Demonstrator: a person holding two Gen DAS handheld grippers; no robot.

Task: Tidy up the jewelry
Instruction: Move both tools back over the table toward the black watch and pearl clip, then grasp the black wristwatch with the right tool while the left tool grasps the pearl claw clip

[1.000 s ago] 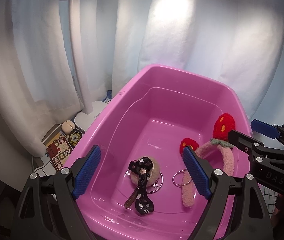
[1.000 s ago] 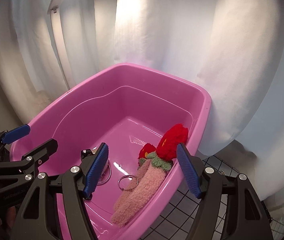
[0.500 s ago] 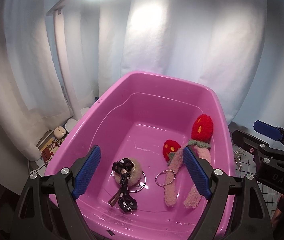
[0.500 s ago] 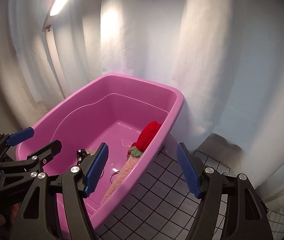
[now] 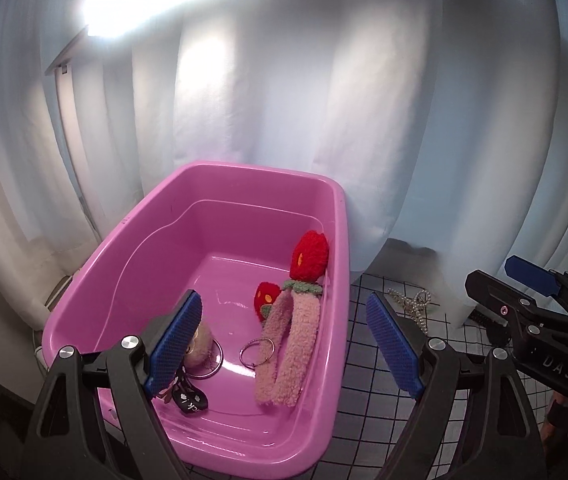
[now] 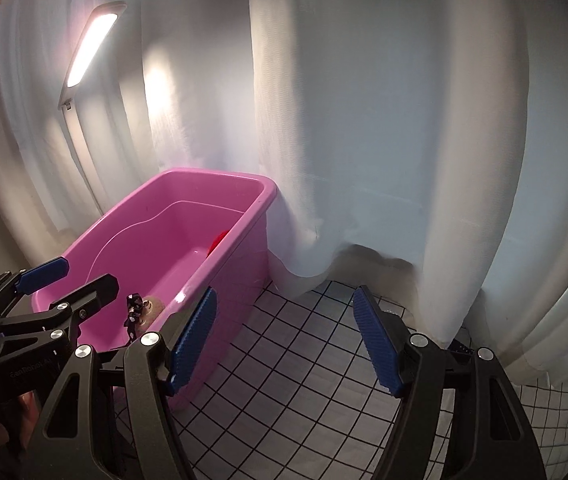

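A pink plastic bin (image 5: 135,240) holds a fuzzy pink headband with red strawberries (image 5: 292,328), a silver ring (image 5: 257,353), a beige pompom on a metal hoop (image 5: 200,342) and a black patterned bow (image 5: 189,394). A pearl hair claw (image 5: 414,303) lies on the checked cloth right of the bin. My left gripper (image 5: 284,344) is open and empty over the bin's right rim. My right gripper (image 6: 284,342) is open and empty over the cloth right of the bin (image 6: 243,232). The left gripper (image 6: 43,292) shows at the far left of the right wrist view.
White curtains hang close behind the bin and the cloth. A lit strip lamp (image 6: 91,48) on a thin pole stands behind the bin at the left. The black-and-white checked cloth (image 6: 304,380) covers the surface to the right.
Both grippers have pulled back and swung right, away from the bin's inside. The checked cloth and the pearl hair claw have come into view. Both stay open.
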